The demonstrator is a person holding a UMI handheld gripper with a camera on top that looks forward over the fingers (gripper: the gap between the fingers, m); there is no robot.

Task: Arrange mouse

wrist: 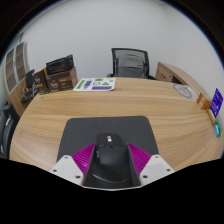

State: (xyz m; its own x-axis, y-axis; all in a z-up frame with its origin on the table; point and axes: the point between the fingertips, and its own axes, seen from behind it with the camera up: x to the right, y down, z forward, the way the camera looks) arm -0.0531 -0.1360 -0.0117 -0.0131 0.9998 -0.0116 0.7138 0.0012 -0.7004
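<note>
A black computer mouse (110, 160) sits between my gripper's (111, 163) two fingers, its front end pointing away from me. The magenta pads (84, 157) press against both of its sides, so the gripper is shut on it. The mouse is over the near edge of a dark grey mouse mat (108, 128) that lies on the wooden table (60, 108). I cannot tell whether the mouse rests on the mat or is held just above it. Its underside is hidden.
A green and purple leaflet (95, 84) lies at the table's far side, with a black office chair (130, 62) behind it. A white object (183, 90) and a blue item (217, 100) sit at the right edge. Shelves with boxes (55, 72) stand at the far left.
</note>
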